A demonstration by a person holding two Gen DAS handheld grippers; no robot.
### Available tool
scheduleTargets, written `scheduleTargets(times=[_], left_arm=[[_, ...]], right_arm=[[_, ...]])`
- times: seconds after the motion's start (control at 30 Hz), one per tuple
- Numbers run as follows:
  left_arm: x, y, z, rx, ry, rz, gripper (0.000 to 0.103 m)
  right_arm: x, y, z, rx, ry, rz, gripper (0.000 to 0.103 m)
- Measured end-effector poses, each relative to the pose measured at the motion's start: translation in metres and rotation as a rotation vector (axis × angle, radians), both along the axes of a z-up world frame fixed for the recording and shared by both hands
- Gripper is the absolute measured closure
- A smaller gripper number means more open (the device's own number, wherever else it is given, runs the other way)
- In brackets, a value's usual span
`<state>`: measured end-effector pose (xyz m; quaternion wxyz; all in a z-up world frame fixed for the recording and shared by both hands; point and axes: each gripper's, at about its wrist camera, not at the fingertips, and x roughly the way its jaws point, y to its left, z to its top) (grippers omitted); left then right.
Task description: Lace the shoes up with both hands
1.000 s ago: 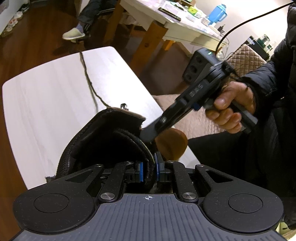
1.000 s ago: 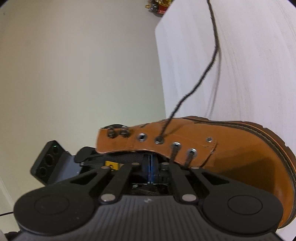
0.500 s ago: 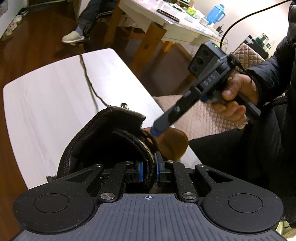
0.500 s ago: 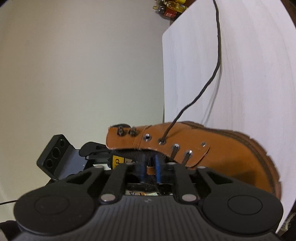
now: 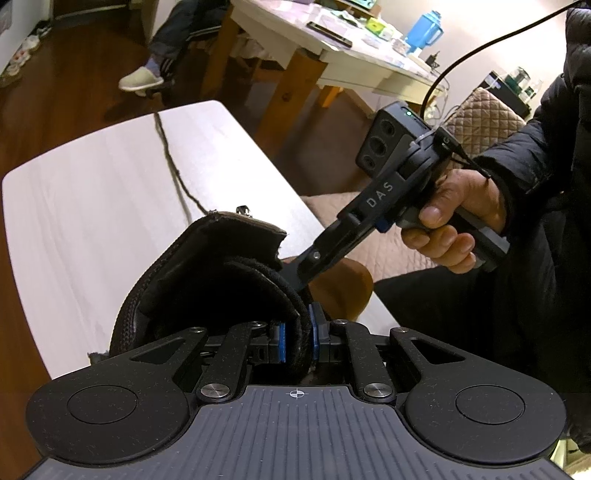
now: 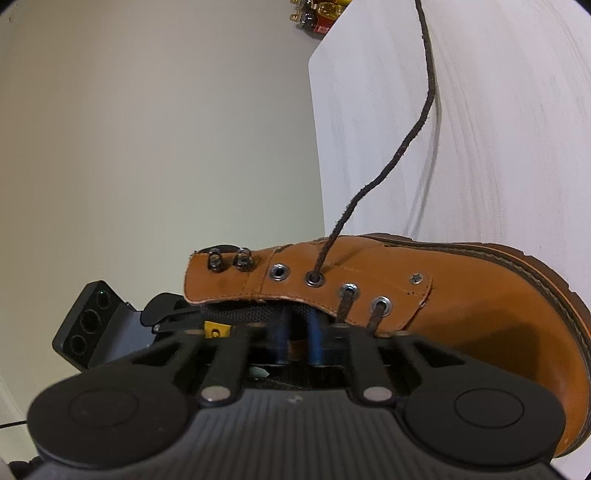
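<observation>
A tan leather boot [image 6: 461, 295] with a black padded lining [image 5: 207, 280] lies on the white table [image 5: 92, 192]. A dark brown lace [image 6: 417, 140] comes out of an eyelet [image 6: 316, 278] and trails away over the table; it also shows in the left wrist view [image 5: 173, 166]. My left gripper [image 5: 297, 338] is shut on the boot's padded collar. My right gripper [image 6: 297, 338] is slightly open, its blue pads [image 6: 314, 336] apart, under the eyelet flap beside the tongue. It holds nothing that I can see. In the left wrist view its tips are hidden inside the boot.
The table's right edge [image 5: 295, 192] is close to the boot. Beyond it stand a quilted seat [image 5: 480, 118], a wooden table [image 5: 332, 55] with a blue bottle [image 5: 421, 27], and a seated person's foot [image 5: 142, 79]. The operator's hand [image 5: 450, 221] grips the right handle.
My right gripper pulled back out of the boot, opened its pads, then pushed in again under the eyelet flap. My left gripper kept its hold on the collar.
</observation>
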<state>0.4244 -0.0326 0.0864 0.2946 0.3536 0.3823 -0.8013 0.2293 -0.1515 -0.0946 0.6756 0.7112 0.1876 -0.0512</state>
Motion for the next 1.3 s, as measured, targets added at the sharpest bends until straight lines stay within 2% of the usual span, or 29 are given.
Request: scheduleTargets(times=[0.2,0.53,0.7,0.8,0.87,0.97,1.0,1.07,1.1,1.17,1.3], left_arm=[[0.003,-0.001,-0.001,-0.004,-0.006,0.006,0.090],[0.009,0.001,-0.005,-0.002,-0.015,0.016,0.089],[0.010,0.000,-0.007,-0.005,-0.015,0.021,0.087],[0.011,0.002,-0.007,-0.007,-0.015,0.023,0.087],[0.010,0.002,-0.007,-0.004,-0.018,0.030,0.086],[0.009,0.002,-0.008,0.005,-0.033,0.048,0.082],[0.008,0.002,-0.008,0.008,-0.038,0.055,0.082],[0.006,0.001,-0.008,0.014,-0.048,0.068,0.082],[0.006,0.001,-0.008,0.018,-0.054,0.075,0.082],[0.005,0.000,-0.007,0.026,-0.062,0.093,0.081],[0.002,0.000,-0.004,0.040,-0.077,0.119,0.081]], right_arm=[[-0.018,-0.007,0.022,-0.082,0.011,-0.013,0.102],[-0.048,-0.022,0.037,-0.144,0.073,-0.052,0.102],[-0.079,-0.056,0.053,-0.249,0.174,-0.135,0.103],[-0.112,-0.094,0.066,-0.332,0.274,-0.200,0.103],[-0.128,-0.114,0.074,-0.338,0.305,-0.204,0.101],[-0.113,-0.107,0.071,-0.280,0.248,-0.107,0.087],[-0.104,-0.101,0.069,-0.254,0.222,-0.062,0.086],[-0.080,-0.082,0.053,-0.135,0.145,0.028,0.086],[-0.074,-0.076,0.046,-0.083,0.129,0.037,0.084],[-0.061,-0.065,0.030,0.029,0.099,0.046,0.068],[-0.049,-0.053,0.014,0.125,0.097,0.058,0.068]])
